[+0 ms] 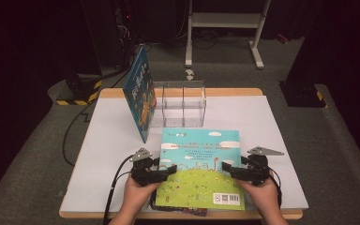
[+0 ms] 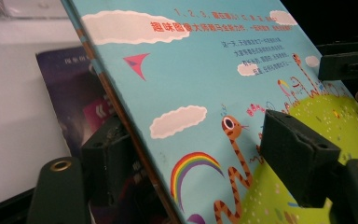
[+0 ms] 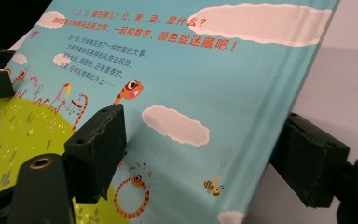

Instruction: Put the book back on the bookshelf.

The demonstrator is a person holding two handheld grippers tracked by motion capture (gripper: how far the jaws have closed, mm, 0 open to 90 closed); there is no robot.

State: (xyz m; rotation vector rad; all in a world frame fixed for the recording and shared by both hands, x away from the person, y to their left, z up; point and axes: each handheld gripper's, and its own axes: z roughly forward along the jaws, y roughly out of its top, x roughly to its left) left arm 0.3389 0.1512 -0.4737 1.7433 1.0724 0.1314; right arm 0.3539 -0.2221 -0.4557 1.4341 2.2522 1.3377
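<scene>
Where book [image 1: 199, 164] hides it, left gripper view shows dark book [image 2: 74, 88].

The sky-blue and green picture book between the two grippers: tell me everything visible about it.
The sky-blue and green picture book is a thin hardcover with white clouds, red and dark text, a striped orange snake, a rainbow, a green hill and a barcode near its bottom edge. It lies face up at the table's near edge on a dark purple book. The left gripper and right gripper straddle its side edges, jaws apart.
</scene>
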